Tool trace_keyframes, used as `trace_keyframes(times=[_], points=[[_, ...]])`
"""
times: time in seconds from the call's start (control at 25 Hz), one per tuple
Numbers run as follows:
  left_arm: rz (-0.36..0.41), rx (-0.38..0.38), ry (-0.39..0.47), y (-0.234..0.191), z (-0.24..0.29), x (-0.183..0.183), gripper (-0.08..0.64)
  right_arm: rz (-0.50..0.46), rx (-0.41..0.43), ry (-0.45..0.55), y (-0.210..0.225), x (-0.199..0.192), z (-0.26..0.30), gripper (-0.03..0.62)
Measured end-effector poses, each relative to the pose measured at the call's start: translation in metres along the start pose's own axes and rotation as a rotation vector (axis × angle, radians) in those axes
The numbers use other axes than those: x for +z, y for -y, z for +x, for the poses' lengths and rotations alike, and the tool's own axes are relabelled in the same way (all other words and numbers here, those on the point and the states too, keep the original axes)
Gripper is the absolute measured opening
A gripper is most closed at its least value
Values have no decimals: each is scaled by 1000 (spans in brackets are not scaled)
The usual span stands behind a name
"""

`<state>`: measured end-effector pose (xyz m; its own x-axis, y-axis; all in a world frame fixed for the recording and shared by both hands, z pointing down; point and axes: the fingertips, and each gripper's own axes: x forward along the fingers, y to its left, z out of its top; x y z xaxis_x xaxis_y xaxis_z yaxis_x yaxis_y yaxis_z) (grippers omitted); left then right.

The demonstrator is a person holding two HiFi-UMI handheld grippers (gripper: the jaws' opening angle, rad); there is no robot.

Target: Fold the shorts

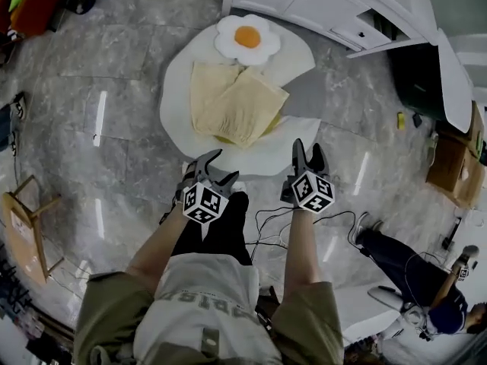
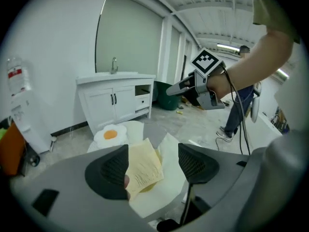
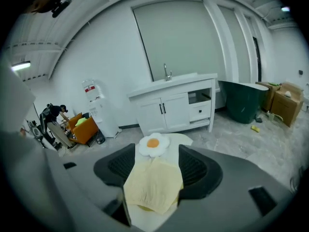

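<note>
Pale yellow shorts (image 1: pixel 236 101) lie on a white mat (image 1: pixel 175 90) on the floor, one panel slanted over the other. A fried-egg-shaped cushion (image 1: pixel 247 40) rests at the mat's far end. My left gripper (image 1: pixel 224 166) hovers over the mat's near edge, open and empty. My right gripper (image 1: pixel 308 149) is beside it on the right, also open and empty. Both stand short of the shorts and touch nothing. In the left gripper view the shorts (image 2: pixel 145 166) show between the wide jaws, and the right gripper (image 2: pixel 175 90) hangs beyond. The right gripper view frames the shorts (image 3: pixel 154 185) and cushion (image 3: pixel 153 144).
A white sink cabinet (image 1: pixel 335 6) stands behind the mat, with a dark green bin (image 1: pixel 415 78) and cardboard boxes (image 1: pixel 453 166) to the right. A person (image 1: pixel 411 272) sits at lower right. Cables (image 1: pixel 266 226) trail by my legs. A wooden stool (image 1: pixel 27 226) is at left.
</note>
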<state>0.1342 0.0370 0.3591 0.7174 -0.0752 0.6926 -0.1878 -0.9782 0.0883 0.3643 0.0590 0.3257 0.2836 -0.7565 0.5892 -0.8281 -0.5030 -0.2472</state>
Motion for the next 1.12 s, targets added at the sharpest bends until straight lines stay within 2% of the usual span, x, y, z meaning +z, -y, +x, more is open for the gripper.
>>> trace_keyframes(times=[0.2,0.36,0.6,0.72,0.76,0.84,0.88,0.92,1.04,1.08,1.12], points=[[-89,60,-66,12,90,-57,313,-44,53,-82,42,-49,80,281],[-125,52,-129,27,161,-111,321,-62,64,-171,81,-101,151,281],[-143,22,-144,42,266,-182,327,-40,47,-305,131,-191,253,281],[-108,10,-173,37,314,-216,332,-60,75,-381,143,-232,304,281],[-69,-3,-208,36,326,-227,335,-67,89,-403,145,-242,320,281],[64,-46,-299,37,345,-245,336,-74,107,-437,150,-258,346,282],[119,-70,-321,38,351,-249,337,-69,108,-450,152,-265,355,282],[136,-95,-318,39,355,-249,337,-55,106,-464,156,-273,362,282],[21,-151,-224,47,363,-238,337,4,78,-481,169,-294,371,282],[14,-151,-210,49,365,-237,337,3,68,-479,172,-297,375,282],[40,-143,-221,51,368,-241,337,-11,61,-478,174,-301,379,282]])
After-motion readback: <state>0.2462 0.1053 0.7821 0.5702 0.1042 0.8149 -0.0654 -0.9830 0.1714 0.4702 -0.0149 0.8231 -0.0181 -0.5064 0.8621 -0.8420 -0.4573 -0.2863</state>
